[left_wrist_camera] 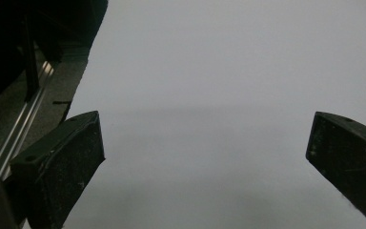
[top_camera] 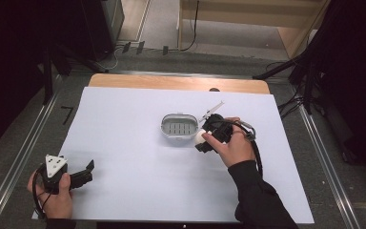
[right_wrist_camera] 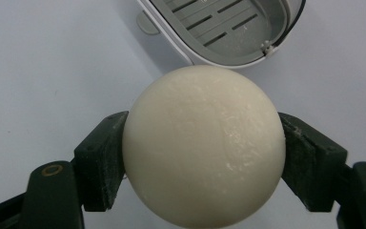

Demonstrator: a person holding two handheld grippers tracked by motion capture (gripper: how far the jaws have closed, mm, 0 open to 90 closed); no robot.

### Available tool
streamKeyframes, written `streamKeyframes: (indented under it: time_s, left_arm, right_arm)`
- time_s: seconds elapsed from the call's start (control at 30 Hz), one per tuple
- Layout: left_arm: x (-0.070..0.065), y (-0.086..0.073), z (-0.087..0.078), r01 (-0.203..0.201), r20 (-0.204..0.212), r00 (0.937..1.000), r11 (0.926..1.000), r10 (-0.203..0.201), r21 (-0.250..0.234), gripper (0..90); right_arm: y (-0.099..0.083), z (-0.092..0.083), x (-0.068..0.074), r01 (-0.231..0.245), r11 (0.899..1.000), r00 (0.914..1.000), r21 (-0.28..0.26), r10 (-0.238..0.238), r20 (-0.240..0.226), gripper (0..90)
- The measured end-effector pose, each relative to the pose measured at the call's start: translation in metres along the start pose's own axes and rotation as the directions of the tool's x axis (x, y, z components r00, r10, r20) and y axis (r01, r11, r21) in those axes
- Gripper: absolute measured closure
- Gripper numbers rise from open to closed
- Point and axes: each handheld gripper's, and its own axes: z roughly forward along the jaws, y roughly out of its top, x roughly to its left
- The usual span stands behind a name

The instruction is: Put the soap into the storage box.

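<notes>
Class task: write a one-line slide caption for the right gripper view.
Right gripper fingers clamp a cream ball just short of an open grey slotted case on white paper.

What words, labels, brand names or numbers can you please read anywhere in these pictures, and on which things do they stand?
None: no readable text stands on anything here.
The cream ball is plain.
The grey dish with the slotted floor bears no mark that shows.
The white sheet on the table is blank.
The grey plate on the left tool has small holes, no letters.
</notes>
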Motion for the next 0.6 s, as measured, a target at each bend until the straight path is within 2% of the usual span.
streamKeyframes:
  time_s: [0.6]
  left_arm:
    - [0.000,0.000,0.000,0.006,0.002,1.0000,1.0000,-0.006,-0.002,0.0]
  right_arm:
    - [0.025,0.003,0.001,0.017,1.000,0.9998,0.003,-0.017,-0.006,25.1]
